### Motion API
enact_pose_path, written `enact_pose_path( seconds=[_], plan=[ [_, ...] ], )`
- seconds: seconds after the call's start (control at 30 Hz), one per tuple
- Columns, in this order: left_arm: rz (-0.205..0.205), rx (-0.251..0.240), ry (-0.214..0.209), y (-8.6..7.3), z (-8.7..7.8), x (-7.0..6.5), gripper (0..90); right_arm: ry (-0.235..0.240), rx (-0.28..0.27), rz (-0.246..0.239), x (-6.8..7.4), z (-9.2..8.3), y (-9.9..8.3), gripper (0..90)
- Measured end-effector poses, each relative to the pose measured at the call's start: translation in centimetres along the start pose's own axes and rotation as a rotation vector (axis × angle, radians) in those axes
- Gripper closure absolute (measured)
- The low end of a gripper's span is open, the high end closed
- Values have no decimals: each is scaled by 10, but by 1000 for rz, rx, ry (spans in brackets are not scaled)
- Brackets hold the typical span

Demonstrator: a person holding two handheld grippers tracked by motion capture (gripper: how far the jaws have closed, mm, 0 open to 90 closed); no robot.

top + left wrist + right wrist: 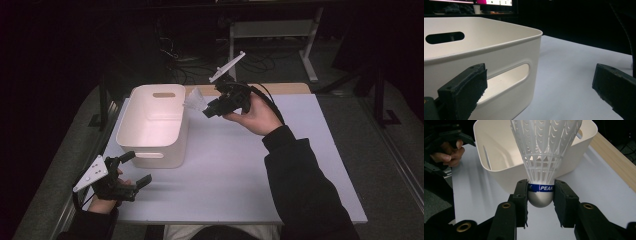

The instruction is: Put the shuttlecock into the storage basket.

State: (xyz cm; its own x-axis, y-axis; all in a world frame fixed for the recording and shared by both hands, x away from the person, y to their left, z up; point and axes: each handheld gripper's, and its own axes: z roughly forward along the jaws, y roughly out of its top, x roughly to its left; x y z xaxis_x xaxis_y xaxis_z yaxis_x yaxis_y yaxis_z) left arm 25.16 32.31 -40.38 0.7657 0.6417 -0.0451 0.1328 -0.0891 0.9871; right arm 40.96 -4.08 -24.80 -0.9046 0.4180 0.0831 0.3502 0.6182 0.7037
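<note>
White shuttlecock [541,157] sits clamped by its cork between the right tongs [541,195]; left tongs [536,87] gape empty.

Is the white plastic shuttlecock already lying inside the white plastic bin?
No, the white plastic shuttlecock is clamped by its cork between the right gripper pads, outside the white plastic bin.

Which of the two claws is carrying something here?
The right claw, raised beside the white bin: its jaws clamp the cork of a white shuttlecock. The left claw stands open with nothing in it, near the bin's front corner.
</note>
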Motion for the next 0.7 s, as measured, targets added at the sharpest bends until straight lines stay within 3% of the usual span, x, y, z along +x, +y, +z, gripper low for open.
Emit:
enact_pose_path(
  seconds=[0.7],
  plan=[
    [3, -1, -2, 0, 0, 0, 0, 47, 27, -52, 19, 29, 27, 639]
  ],
)
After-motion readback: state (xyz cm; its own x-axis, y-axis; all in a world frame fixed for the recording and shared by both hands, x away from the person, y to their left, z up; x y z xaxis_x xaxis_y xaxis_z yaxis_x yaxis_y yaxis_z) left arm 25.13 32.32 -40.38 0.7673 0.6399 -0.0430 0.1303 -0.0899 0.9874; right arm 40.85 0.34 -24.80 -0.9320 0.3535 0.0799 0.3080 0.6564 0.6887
